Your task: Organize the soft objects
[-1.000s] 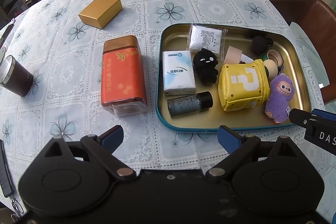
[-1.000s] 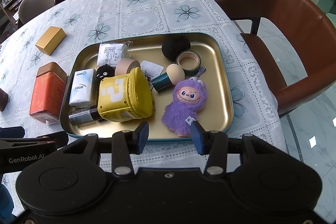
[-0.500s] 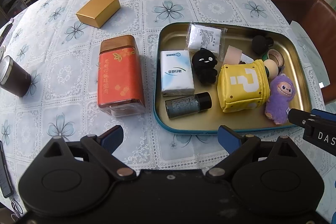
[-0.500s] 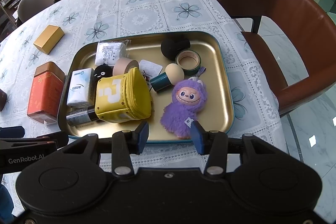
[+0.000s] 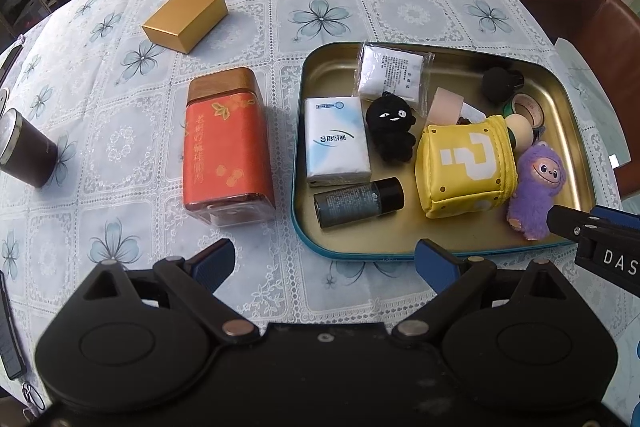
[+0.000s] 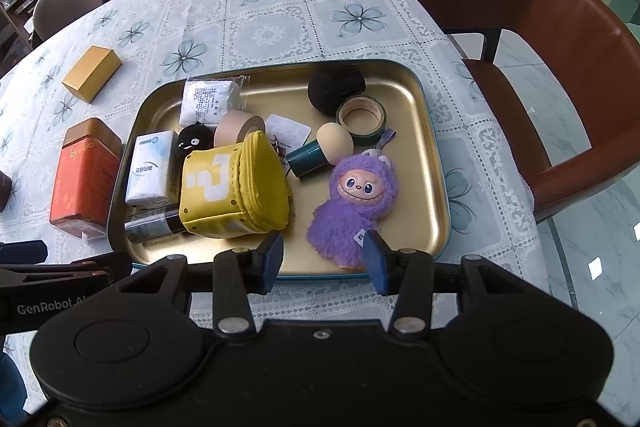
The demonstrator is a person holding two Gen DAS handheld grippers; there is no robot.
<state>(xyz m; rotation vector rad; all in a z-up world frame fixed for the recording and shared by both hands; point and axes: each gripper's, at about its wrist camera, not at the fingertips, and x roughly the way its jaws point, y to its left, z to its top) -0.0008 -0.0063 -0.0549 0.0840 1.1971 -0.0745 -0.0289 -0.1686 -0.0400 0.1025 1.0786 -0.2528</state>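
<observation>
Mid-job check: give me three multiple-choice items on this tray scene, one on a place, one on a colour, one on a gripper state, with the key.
1. Where does the orange tin lie?
A. In the tray
B. On the tablecloth beside the tray
C. On the chair

2. What colour is the question-mark pouch?
A. Yellow
B. Red
C. Green

3. How is the right gripper?
A. Shut on the purple plush
B. Shut on nothing
C. Open, fingers either side of the plush's lower end

Key: 1 B, the tin is outside the tray rim; 2 A, its fabric is yellow; 3 C, the fingers stand apart before the purple plush.
</observation>
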